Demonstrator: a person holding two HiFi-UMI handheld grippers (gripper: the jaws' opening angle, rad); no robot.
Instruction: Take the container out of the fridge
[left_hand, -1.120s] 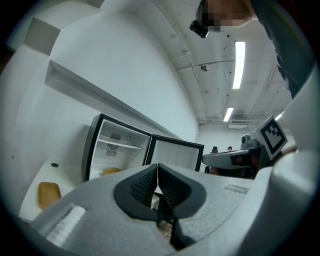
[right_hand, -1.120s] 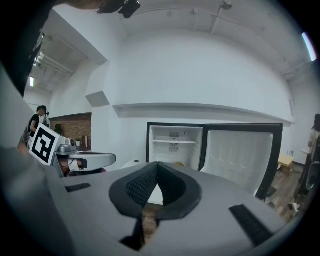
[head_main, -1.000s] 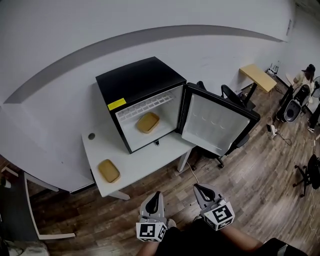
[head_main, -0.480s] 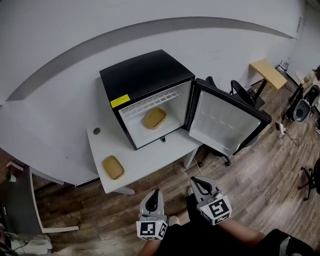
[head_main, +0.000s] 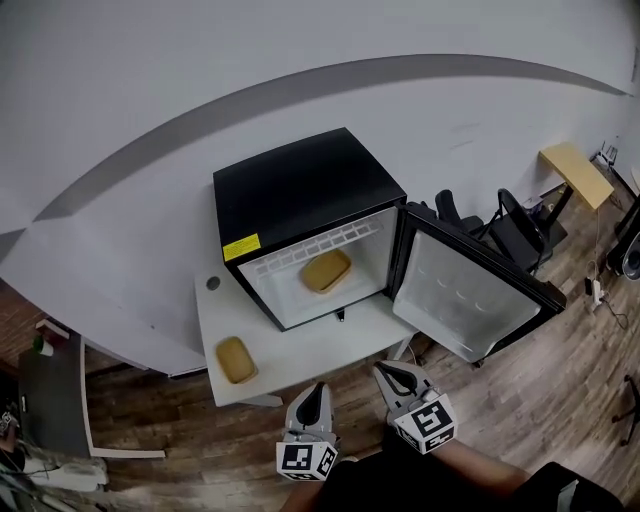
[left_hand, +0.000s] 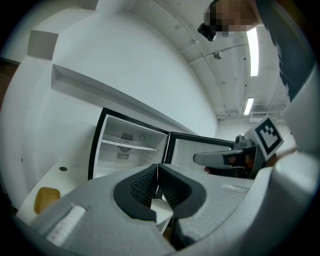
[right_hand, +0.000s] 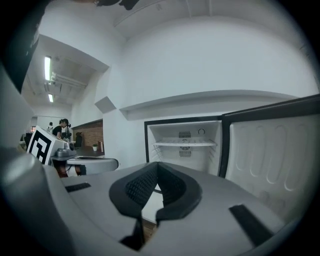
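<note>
Sitting inside the fridge (head_main: 300, 185) is a container (head_main: 327, 271).

One mini fridge (head_main: 300, 185). Two tan containers: container in fridge (head_main: 326, 271), container on worktop (head_main: 236, 359). One white worktop (head_main: 300, 345). Two grippers: left gripper (head_main: 316, 389), right gripper (head_main: 386, 371).

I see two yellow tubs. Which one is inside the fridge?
The yellow tub lying on the floor of the open fridge is the one inside. The second tub sits outside on the white table, left of the fridge.
</note>
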